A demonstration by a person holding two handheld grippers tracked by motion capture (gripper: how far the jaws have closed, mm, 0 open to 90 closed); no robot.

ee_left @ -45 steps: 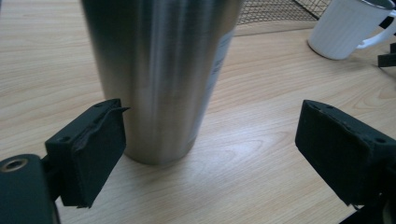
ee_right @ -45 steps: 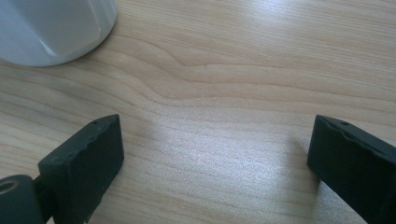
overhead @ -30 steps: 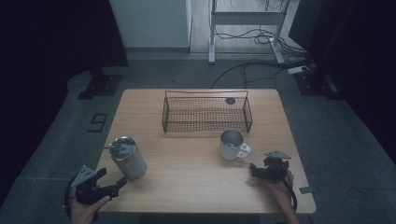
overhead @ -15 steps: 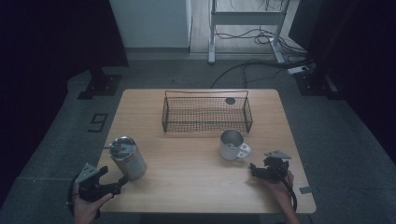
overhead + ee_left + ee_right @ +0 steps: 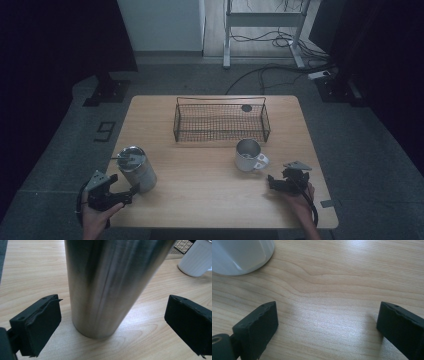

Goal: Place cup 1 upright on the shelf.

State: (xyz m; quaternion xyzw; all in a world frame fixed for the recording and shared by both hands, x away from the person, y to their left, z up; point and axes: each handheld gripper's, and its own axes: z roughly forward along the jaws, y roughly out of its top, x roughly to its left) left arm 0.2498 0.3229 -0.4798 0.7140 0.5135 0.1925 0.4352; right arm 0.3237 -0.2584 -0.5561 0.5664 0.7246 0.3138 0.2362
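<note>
High view: I have the left gripper (image 5: 131, 191) lined up on the steel tumbler (image 5: 136, 169) near the table's (image 5: 210, 200) left front edge.

Going from big to small: the table carries a wire basket (image 5: 221, 121) at the back, the tumbler at front left and a white mug (image 5: 248, 154) at centre right. My left gripper (image 5: 110, 322) is spread wide with the tumbler (image 5: 110, 285) standing between its jaws, neither pad touching yet; I judge the good move is to push in a little deeper, stay level, and close slowly, since smooth steel may slip. My right gripper (image 5: 325, 325) is spread too, holding nothing, hovering over bare wood just beside the mug (image 5: 239, 255).
</note>
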